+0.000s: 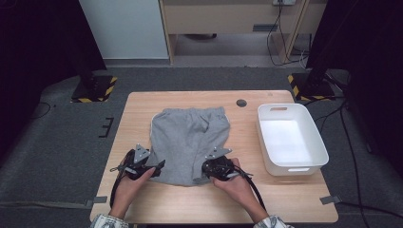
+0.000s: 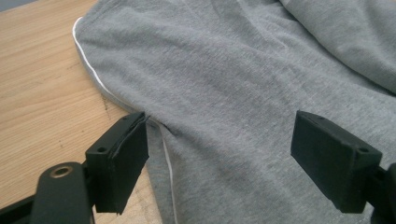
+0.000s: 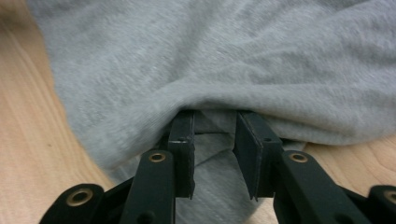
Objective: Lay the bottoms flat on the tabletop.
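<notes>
Grey shorts lie flat on the wooden table, waistband toward the far side. My left gripper rests at the near left corner of the shorts. In the left gripper view its jaws stand wide open over the cloth, one pad by the white-piped hem. My right gripper is at the near right corner. In the right gripper view its jaws stand a little apart, a fold of grey cloth draped over their tips, and no pad presses on it.
A white plastic bin stands on the table's right side, close to my right hand. A small black round cap sits near the far edge. Bare wood runs along the near edge in front of the forearms.
</notes>
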Available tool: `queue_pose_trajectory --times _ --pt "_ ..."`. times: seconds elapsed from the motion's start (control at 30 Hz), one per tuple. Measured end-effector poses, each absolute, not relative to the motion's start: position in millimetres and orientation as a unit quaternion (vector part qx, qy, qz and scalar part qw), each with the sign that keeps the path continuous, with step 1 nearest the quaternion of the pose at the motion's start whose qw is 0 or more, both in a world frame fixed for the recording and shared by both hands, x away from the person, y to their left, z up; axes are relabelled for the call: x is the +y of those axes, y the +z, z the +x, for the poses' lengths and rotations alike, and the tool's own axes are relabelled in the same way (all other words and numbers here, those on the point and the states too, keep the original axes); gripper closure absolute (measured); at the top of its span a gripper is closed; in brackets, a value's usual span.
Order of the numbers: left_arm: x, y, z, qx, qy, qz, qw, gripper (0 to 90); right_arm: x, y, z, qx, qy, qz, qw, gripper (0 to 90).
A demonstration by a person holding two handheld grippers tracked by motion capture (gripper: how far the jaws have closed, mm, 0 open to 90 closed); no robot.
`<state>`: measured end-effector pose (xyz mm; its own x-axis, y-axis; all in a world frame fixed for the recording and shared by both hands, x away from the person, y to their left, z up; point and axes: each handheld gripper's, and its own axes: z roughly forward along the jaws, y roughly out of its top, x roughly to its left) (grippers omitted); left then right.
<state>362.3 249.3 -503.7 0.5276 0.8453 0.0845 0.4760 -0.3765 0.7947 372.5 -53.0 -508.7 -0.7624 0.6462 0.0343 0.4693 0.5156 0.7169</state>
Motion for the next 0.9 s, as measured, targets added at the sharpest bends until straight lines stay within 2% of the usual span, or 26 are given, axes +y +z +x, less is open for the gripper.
queue_pose_trajectory --times 0.43,0.77,0.83,0.9 --pt "248.7 -503.6 362.4 0.415 0.250 0.794 0.368 18.4 -50.4 -508.4 364.5 0.862 0.383 0.315 0.104 61.5" --pt "247.7 -504.0 362.1 0.413 0.249 0.796 0.366 18.4 -37.1 -517.5 362.6 0.875 0.366 0.302 0.095 46.7" --pt "247.6 -503.9 362.0 0.413 0.249 0.795 0.366 18.4 -34.9 -519.9 363.2 0.878 0.359 0.301 0.096 47.7" --pt "247.6 -504.3 362.1 0.413 0.249 0.796 0.364 18.4 -34.4 -520.4 363.7 0.878 0.358 0.301 0.101 52.6"
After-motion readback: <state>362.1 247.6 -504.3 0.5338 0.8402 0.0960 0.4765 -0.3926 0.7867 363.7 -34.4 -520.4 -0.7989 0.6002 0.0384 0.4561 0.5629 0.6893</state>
